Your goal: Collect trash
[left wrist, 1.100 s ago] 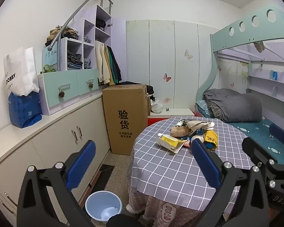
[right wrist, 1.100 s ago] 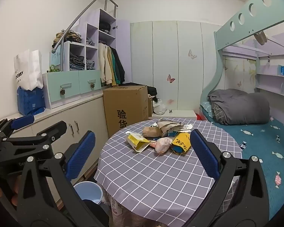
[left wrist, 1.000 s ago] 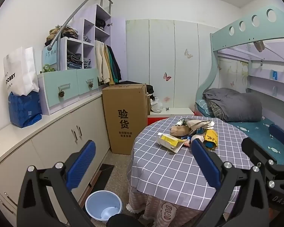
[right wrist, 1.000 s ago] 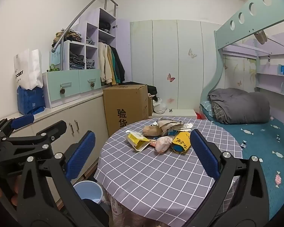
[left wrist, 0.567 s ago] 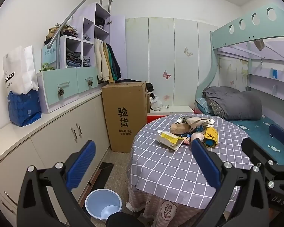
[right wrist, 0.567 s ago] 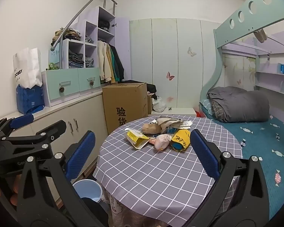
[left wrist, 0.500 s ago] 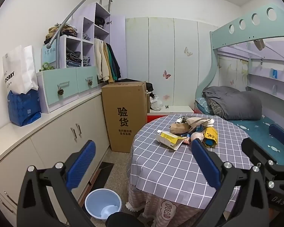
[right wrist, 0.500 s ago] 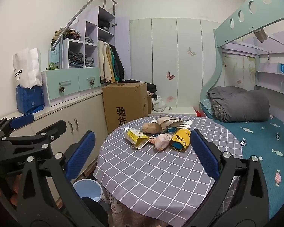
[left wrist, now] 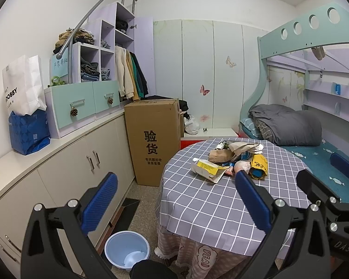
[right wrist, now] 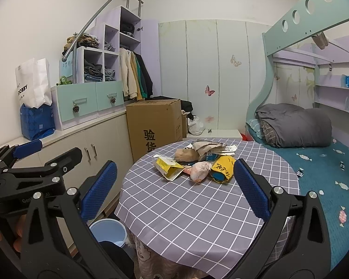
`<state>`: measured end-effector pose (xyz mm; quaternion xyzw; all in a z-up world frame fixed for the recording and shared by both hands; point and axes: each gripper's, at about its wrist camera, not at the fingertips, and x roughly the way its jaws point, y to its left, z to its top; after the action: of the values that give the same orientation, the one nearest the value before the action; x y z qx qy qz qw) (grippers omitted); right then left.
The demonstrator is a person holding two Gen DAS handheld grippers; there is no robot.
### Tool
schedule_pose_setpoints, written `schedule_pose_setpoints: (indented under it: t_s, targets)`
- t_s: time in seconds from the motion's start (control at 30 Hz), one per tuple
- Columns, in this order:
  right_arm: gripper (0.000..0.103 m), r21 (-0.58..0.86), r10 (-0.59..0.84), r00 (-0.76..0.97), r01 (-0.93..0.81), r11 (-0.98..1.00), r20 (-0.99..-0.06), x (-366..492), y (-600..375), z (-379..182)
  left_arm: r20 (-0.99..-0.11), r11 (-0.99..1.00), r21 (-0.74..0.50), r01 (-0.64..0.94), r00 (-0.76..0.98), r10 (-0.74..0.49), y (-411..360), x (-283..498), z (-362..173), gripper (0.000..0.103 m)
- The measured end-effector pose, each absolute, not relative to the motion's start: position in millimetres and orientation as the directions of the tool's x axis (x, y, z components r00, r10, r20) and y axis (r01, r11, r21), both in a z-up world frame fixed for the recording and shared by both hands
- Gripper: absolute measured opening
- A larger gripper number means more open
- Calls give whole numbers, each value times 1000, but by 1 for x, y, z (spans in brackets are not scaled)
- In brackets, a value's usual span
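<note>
Both the left gripper (left wrist: 174,200) and right gripper (right wrist: 174,195) hover spread and empty short of a trash pile (right wrist: 195,162) on a round table (right wrist: 186,209), apparently approaching, with a blue bin (left wrist: 127,252) on the floor for drop-off.

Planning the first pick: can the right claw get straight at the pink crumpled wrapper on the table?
Probably yes: the right claw is open and the pink wrapper lies at the pile's near edge, with only bare tablecloth between.
</note>
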<state>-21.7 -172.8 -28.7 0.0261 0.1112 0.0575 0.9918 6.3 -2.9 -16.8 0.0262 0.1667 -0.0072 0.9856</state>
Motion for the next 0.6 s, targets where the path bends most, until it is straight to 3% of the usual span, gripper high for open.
schedule_pose_setpoints:
  t_s: [0.6]
  targets:
    - [98, 72, 132, 963, -118, 990, -233, -19, -170, -31, -332, 998, 51, 23, 943, -5, -3, 7, -17, 99]
